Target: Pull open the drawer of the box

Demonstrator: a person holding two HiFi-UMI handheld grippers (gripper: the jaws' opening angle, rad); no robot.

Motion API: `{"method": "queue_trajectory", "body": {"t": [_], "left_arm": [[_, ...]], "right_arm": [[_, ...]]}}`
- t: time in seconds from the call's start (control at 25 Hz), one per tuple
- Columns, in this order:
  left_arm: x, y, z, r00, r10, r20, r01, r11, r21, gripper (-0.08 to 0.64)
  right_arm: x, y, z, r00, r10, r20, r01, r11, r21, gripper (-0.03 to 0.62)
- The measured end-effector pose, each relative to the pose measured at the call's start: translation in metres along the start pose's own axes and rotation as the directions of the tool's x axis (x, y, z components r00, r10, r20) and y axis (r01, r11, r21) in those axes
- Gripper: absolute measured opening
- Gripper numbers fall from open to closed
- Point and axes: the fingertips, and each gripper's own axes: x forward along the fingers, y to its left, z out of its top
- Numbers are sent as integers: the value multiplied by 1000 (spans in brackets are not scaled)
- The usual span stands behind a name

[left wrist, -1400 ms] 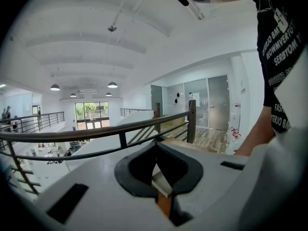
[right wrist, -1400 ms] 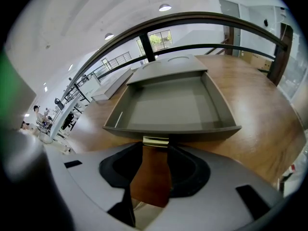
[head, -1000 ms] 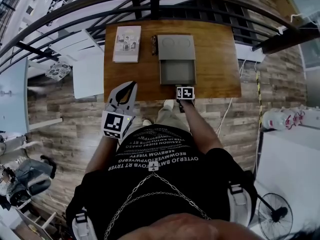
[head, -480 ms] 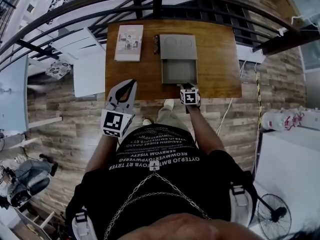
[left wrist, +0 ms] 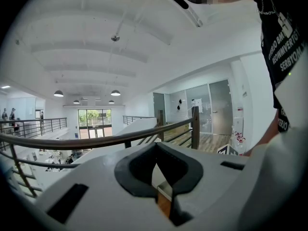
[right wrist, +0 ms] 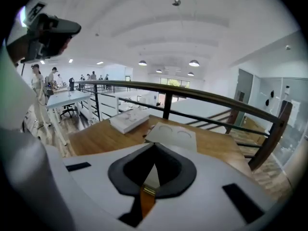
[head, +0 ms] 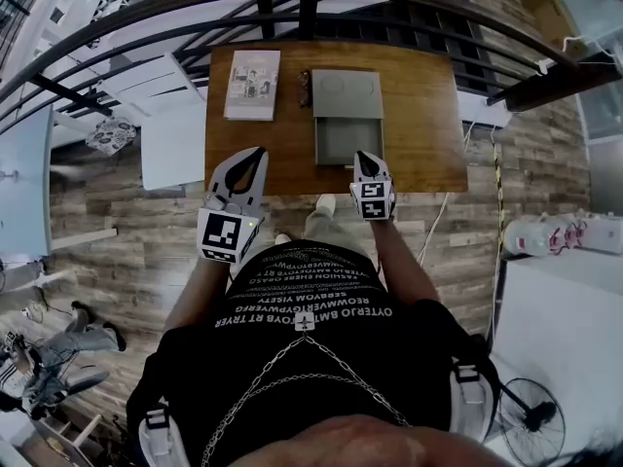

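The right gripper (right wrist: 154, 147) has just closed its jaws, tips together with nothing between them. It hangs over the near edge of the tabletop (head: 421, 115), by the front of the drawer (head: 348, 141), which stands pulled out of the grey box (head: 347, 93) towards the person. The lid bears two pressed circles and no lettering. The left gripper (left wrist: 155, 145) is also closed and empty. Left of the box lies a book (head: 252, 84), its print too small to read. The shirt (head: 307, 311) carries white capitals, not legible.
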Motion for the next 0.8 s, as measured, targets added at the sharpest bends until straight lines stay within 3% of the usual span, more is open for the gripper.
{"method": "queue_trajectory", "body": {"t": [0.32,0.56,0.8], "left_arm": [[-12,9,19,998,22,66,-24,999,23,5],[-32,13,29,996,18,91,-21,999,29,5],[-48,14,39,992,9,127,-12,1000,25,5]], "right_arm": [[-46,36,105,974,100,204,-92,995,-46,-3],[-94,37,175,939,98,329,-75,994,-82,-3],[-138,36,210,912,84,401,-50,994,-93,-3]]}}
